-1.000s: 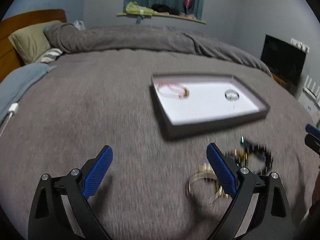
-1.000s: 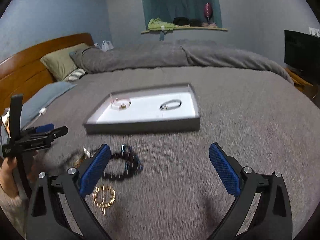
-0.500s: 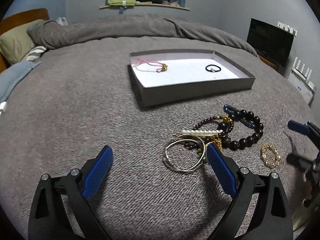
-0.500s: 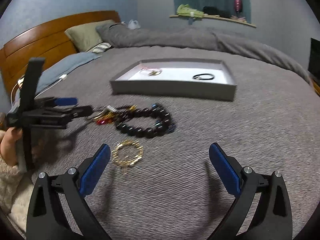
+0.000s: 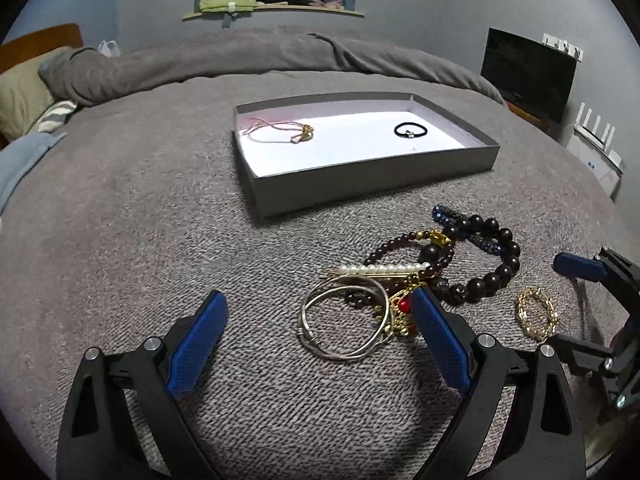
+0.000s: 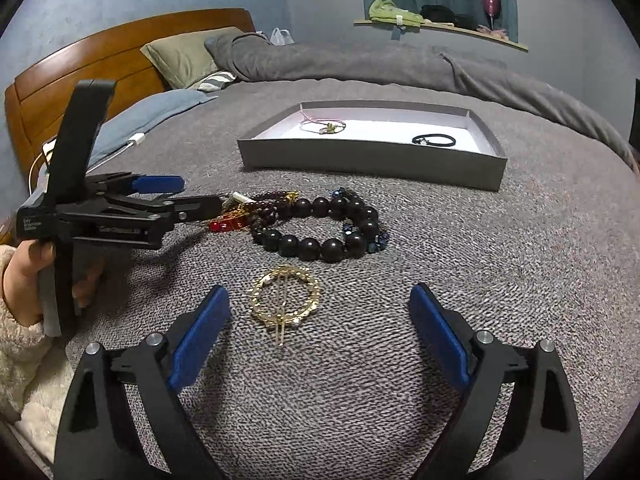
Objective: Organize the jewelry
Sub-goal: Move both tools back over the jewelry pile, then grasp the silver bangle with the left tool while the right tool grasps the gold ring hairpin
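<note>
A grey tray (image 5: 360, 178) (image 6: 360, 160) with a white floor sits on the bed. It holds a pink cord bracelet (image 5: 280, 132) and a black hair tie (image 5: 410, 131). Nearer lies a jewelry pile: silver bangles (image 5: 344, 324), a pearl pin (image 5: 380, 269), a big black bead bracelet (image 5: 492, 276) (image 6: 320, 240) and a gold chain bracelet (image 5: 536, 312) (image 6: 284, 296). My left gripper (image 5: 318, 336) (image 6: 200, 193) is open low over the bangles. My right gripper (image 6: 320, 320) (image 5: 560, 304) is closing; the gold chain bracelet lies between its fingers, and the pads do not touch it.
The grey blanket (image 6: 520, 260) covers the bed. Pillows (image 6: 180, 56) and a wooden headboard (image 6: 80, 80) stand at the left, a rolled duvet (image 5: 280, 56) behind the tray, a dark screen (image 5: 528, 72) at the right. A hand in a fleecy sleeve (image 6: 24, 320) holds the left gripper.
Both grippers have come down toward the jewelry pile. The bangles now lie between the left fingers and the gold chain bracelet between the right fingers, which stand slightly narrower.
</note>
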Motion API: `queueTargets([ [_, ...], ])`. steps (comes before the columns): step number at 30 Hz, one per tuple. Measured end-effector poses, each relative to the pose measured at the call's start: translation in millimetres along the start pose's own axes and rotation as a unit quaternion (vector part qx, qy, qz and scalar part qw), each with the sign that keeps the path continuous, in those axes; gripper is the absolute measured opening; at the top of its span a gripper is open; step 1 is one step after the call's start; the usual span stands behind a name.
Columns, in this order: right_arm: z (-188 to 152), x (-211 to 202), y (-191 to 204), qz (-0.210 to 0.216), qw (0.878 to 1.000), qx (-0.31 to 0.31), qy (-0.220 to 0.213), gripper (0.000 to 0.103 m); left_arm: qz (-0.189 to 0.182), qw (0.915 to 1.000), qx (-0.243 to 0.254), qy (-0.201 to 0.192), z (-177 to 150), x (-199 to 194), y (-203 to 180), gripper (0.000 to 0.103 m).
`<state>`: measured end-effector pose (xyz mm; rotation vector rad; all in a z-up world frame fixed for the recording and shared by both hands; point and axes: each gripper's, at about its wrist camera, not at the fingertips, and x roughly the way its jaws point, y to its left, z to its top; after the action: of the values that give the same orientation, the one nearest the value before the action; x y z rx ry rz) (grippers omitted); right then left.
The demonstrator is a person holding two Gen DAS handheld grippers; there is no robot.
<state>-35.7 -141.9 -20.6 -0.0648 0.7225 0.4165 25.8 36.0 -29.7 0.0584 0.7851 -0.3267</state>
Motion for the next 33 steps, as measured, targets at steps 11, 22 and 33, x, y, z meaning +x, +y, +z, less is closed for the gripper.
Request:
queueTargets([
  [11, -2, 7, 9, 0.001, 1.000, -0.010, 0.010, 0.066, 0.002, 0.9999, 0.012, 0.001, -2, 3, -7, 0.088],
  [22, -1, 8, 8, 0.003, 1.000, -0.009, 0.008, 0.042, 0.001, 0.9998, 0.020, -0.002, -2, 1, -7, 0.086],
  [33, 2, 6, -4, -0.007, 1.000, 0.016, 0.008, 0.042, -0.016, 0.9994, 0.032, 0.004, -3, 3, -12, 0.066],
])
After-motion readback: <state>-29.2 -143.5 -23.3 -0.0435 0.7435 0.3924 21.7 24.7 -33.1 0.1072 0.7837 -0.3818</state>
